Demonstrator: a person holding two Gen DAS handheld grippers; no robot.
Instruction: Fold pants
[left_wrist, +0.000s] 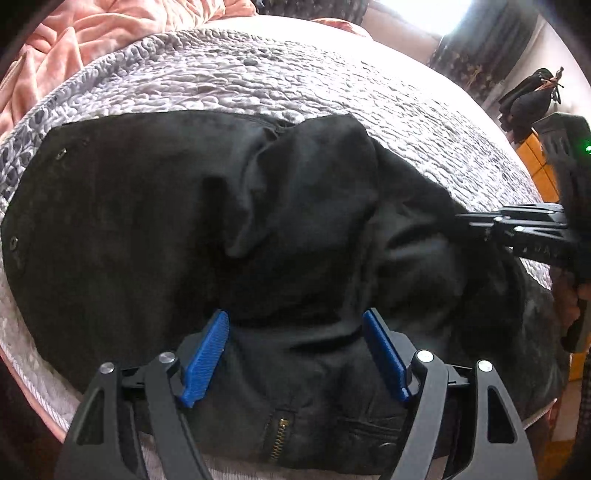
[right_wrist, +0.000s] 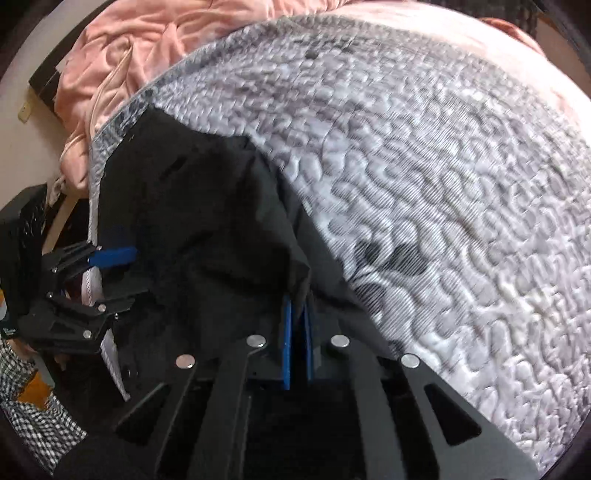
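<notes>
1. Left wrist view looked steeply down at a pair of black pants (left_wrist: 155, 206) spread on a bed covered by a grey quilted bedspread (left_wrist: 332, 81).
2. The left claw (left_wrist: 295, 354) stood wide open above the pants, its two blue pads (left_wrist: 205, 358) apart with rumpled black cloth showing between them; neither pad visibly pressed on the cloth.
3. Just below that claw lay the waist end of the pants, with a brass zipper (left_wrist: 279, 435) and a dark button visible.
4. A loose fold of the black cloth rose in a hump across the middle of the garment, and the flatter part stretched off to the left, where small metal rivets showed.
5. At the right edge of this view the right claw (left_wrist: 469, 221) reached in from the side, its tips at the pants' right portion.
6. Right wrist view showed that claw (right_wrist: 297, 306) closed, its blue pads nearly together and pinching an edge of the black cloth.
7. From that pinched edge the pants (right_wrist: 207, 206) draped away to the left, with bare bedspread (right_wrist: 443, 166) to the right.
8. The left claw (right_wrist: 118, 273) appeared at the left of this view, at the bed's edge.
9. A crumpled pink blanket (right_wrist: 140, 48) lay heaped at the far side of the bed.
10. A checked sleeve (right_wrist: 40, 417) showed at the lower left corner.
</notes>
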